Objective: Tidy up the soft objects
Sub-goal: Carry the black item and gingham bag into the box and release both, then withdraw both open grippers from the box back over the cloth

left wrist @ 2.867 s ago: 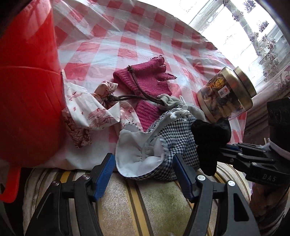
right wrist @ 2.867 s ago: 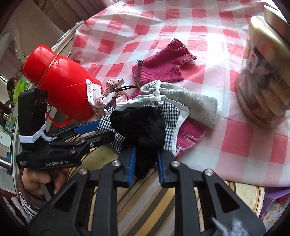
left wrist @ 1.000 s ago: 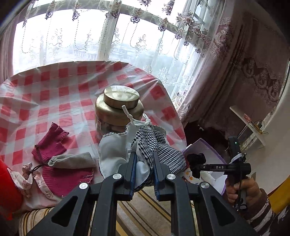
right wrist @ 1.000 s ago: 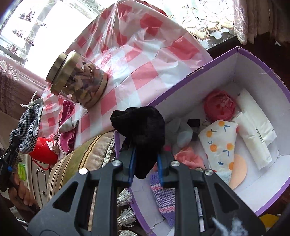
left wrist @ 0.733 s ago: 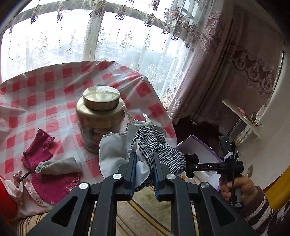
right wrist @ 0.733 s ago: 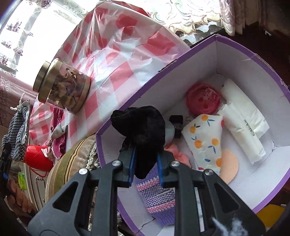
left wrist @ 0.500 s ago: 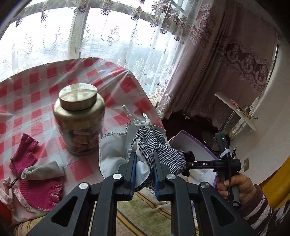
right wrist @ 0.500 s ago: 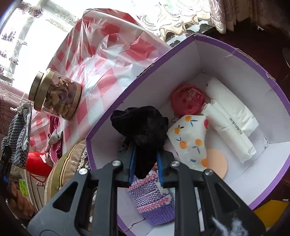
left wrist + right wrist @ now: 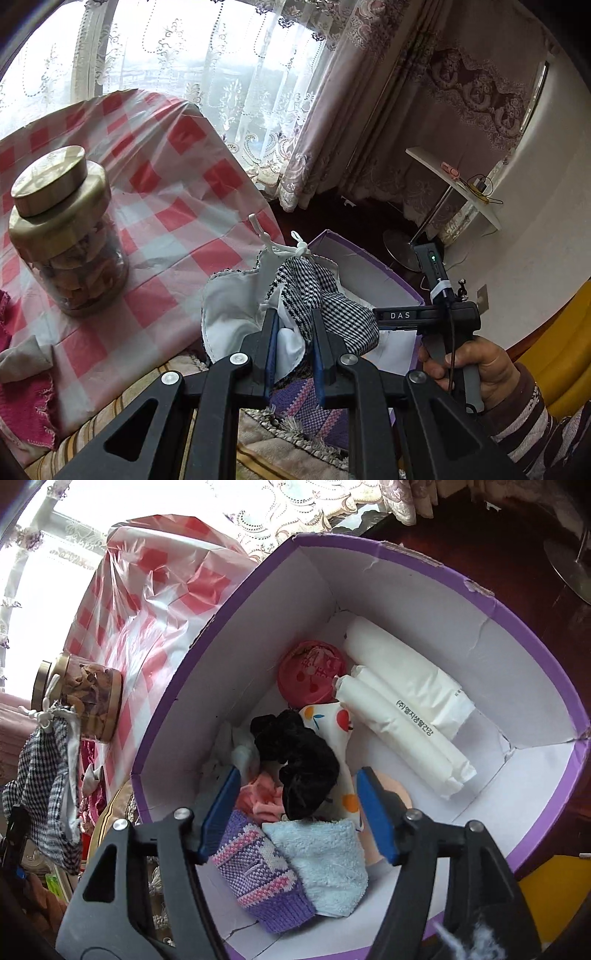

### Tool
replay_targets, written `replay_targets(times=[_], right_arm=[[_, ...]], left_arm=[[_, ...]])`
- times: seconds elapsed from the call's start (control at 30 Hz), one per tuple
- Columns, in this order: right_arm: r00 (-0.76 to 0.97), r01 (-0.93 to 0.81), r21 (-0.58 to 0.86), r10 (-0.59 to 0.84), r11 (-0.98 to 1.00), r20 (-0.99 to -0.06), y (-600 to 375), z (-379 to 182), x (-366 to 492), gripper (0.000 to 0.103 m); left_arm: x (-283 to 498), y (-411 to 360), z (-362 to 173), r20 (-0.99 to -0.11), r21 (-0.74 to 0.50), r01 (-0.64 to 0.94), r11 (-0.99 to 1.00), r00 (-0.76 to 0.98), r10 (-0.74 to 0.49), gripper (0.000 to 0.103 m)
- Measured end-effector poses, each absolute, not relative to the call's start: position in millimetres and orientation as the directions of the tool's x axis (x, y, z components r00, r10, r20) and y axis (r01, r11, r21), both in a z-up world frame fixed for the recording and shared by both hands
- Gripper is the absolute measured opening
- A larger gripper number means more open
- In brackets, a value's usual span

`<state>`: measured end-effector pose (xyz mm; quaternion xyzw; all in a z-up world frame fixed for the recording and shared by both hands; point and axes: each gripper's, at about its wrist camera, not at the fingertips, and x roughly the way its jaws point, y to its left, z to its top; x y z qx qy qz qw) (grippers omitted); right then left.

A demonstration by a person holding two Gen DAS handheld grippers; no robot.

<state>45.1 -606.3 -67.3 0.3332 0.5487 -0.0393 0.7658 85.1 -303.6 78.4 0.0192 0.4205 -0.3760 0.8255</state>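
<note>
My left gripper is shut on a black-and-white checked pouch with white lining and drawstring, held in the air beside the table edge, above the purple box. My right gripper hangs over the open purple box; its jaws are opening and the pads stand apart from the black furry scrunchie, which lies loose on the pile inside. The checked pouch shows at the left edge of the right wrist view. A person's hand holds the right gripper.
The box holds a purple knit piece, a light blue towel, a pink cloth, a fruit-print cloth, a red round case and white rolls. A gold-lidded jar stands on the red-checked table.
My right gripper sank further into the box and its jaws spread, letting go of the black scrunchie. My left gripper carried the checked pouch away from the table towards the box.
</note>
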Motion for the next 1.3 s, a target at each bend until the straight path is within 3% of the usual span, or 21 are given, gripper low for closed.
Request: replay_targets(times=[0.4,0.47,0.53,0.6,0.7,1.3], right_arm=[[0.431,0.443,0.478,0.287,0.759,-0.856,-623,-56,36,0.072],[0.434,0.443,0.479,0.286,0.758,-0.854,-625,-55,35,0.072],[0.438,0.443,0.482,0.286,0.756,-0.852,-625,-54,34,0.072],[0.441,0.436,0.485,0.290,0.758,-0.850,-624,-53,34,0.072],[0.444,0.423,0.488,0.295,0.763,-0.846,-623,-49,33,0.072],[0.402,0.217,0.478,0.368,0.851,-0.838,-527,-13,69,0.072]], left_arm=[[91,-350,60,-0.736,-0.299,0.666,0.683,0.294,-0.609,0.019],[92,-355,56,-0.743,-0.288,0.671,0.684,0.294,-0.602,0.029],[97,-363,43,-0.783,-0.243,0.662,0.709,0.298,-0.546,0.068],[112,-366,18,-0.852,-0.228,0.622,0.749,0.245,-0.463,0.068],[127,-351,-2,-0.853,-0.351,0.544,0.763,0.150,-0.499,0.068],[101,-212,29,-0.778,-0.382,0.355,0.853,0.374,-0.504,0.068]])
